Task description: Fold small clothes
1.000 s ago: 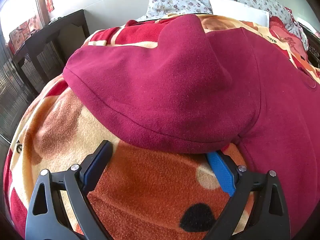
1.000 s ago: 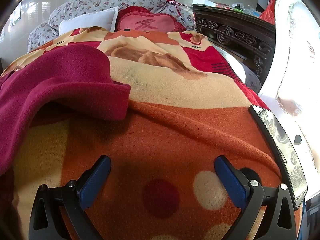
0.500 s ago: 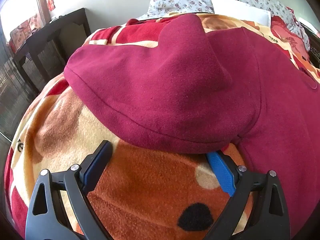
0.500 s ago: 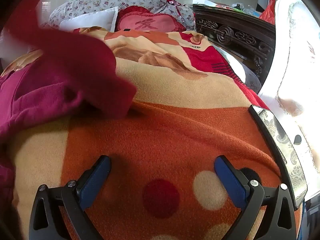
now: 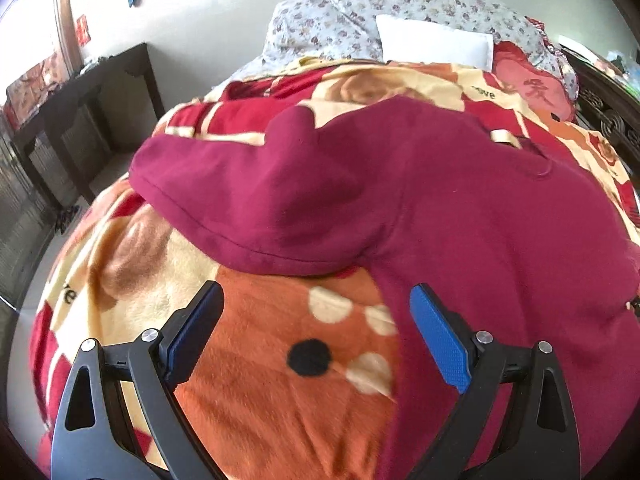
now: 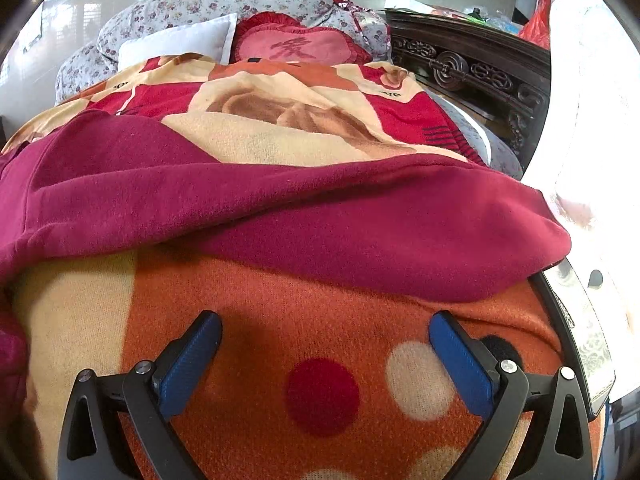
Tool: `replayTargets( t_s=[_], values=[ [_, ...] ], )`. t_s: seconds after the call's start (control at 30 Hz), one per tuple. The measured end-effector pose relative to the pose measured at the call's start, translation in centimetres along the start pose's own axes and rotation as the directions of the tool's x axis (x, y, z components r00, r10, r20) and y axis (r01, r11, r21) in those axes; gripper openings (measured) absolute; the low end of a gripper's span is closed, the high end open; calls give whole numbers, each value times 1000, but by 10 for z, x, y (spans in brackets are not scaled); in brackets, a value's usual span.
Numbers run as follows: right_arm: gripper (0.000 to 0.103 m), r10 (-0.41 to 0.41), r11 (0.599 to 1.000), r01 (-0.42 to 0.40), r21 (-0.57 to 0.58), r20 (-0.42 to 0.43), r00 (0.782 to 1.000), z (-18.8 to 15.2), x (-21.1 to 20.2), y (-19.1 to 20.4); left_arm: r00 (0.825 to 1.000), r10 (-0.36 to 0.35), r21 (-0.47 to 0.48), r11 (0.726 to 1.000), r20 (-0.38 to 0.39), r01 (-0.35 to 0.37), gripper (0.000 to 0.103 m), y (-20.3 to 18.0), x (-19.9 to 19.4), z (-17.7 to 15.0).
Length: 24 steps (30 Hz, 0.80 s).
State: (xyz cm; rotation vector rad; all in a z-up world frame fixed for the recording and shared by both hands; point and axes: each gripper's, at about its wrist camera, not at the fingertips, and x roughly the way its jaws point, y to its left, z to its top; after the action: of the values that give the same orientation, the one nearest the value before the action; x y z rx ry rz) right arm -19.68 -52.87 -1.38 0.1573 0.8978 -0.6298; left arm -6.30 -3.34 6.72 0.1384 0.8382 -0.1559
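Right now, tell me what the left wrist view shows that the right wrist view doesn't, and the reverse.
Only the left wrist view shows the dark wooden side table and the garment's hood. Only the right wrist view shows the carved dark wooden headboard and a spread sleeve. Both share the maroon fleece hoodie, the orange patterned blanket, the white pillow and an open, empty tool: left, right.

A dark red fleece hooded sweatshirt point(image 5: 460, 208) lies spread on a fuzzy orange, cream and red patterned blanket point(image 5: 280, 380), hood to the left. The left gripper point(image 5: 316, 312) hovers above the blanket, its blue-padded fingers point(image 5: 438, 336) wide apart, the right one over the sweatshirt's edge.
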Motion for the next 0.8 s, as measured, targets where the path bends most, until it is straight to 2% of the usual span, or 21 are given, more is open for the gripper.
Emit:
replayTargets(
  t_s=[0.13, 0.2, 0.3, 0.47, 0.67, 0.73, 0.8],
  values=[
    [103, -1, 1000, 1, -2, -3, 1000, -2, 0, 3, 999, -18, 15, 1000, 29, 18, 94, -14, -24, -6],
    [103, 4, 1000, -5, -11, -37, 999, 1, -3, 2, 999, -22, 37, 999, 37, 20, 94, -18, -30, -4],
    [101, 52, 996, -59, -61, -105, 993, 1, -18, 2, 998, -38, 69, 997, 58, 34, 95, -25, -45, -6],
    [100, 142, 990, -142, 7, -52, 989, -8, -86, -28, 995, -75, 74, 995, 72, 70, 94, -31, -61, -8],
    [101, 171, 985, -171, 5, 35, 985, -13, -188, -64, 990, -105, 90, 991, 96, 97, 94, -38, -82, -11],
    [101, 212, 977, -213, 16, 55, 976, -10, -218, -75, 989, -114, 95, 990, 99, 105, 94, -39, -87, -13],
    [101, 278, 959, -281, 41, 69, 958, -6, -245, -84, 988, -123, 97, 989, 97, 114, 94, -41, -92, -14]
  ],
)
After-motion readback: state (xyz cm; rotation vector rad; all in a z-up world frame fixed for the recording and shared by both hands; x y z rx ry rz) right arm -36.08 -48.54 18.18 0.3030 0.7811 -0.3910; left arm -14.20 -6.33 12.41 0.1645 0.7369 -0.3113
